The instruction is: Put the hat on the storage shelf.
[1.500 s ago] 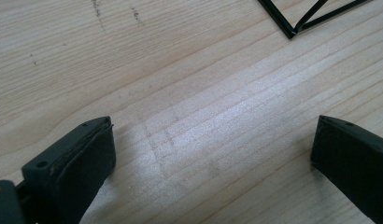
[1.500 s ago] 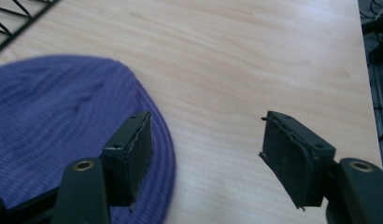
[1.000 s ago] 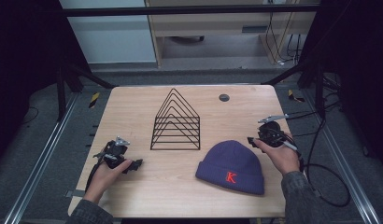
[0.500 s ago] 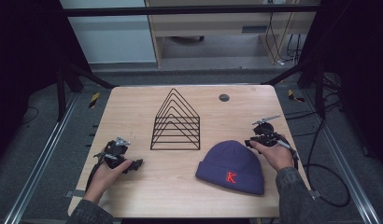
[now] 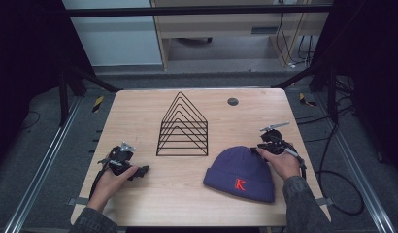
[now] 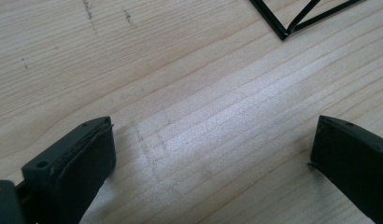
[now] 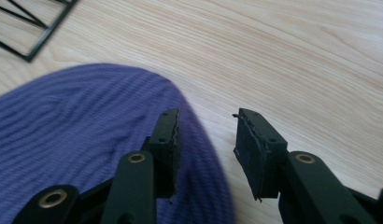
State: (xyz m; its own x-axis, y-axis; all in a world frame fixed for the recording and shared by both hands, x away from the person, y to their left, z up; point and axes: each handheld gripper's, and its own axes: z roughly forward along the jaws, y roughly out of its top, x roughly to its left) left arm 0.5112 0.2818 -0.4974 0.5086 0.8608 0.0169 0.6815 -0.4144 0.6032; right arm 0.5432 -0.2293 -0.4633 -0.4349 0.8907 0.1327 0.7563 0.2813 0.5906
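Purple beanie point(image 5: 243, 172) lies flat near the table point(image 5: 139, 109) front edge, right of centre. Right gripper point(image 7: 206, 135) sits at its right rim, jaws partly spread straddling the edge, one over the knit, one over bare wood. Left gripper point(image 6: 210, 154) rests near the front-left corner, jaws wide apart, holding nothing. Black wire rack point(image 5: 183, 127) stands mid-table.

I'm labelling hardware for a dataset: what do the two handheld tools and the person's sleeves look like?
Both tools, left and right, are black skeletal frames, each with a silvery plate on top and a black cable trailing off. The jaws are black blocks on arms with brass-coloured rivets. The sleeves are dark grey.
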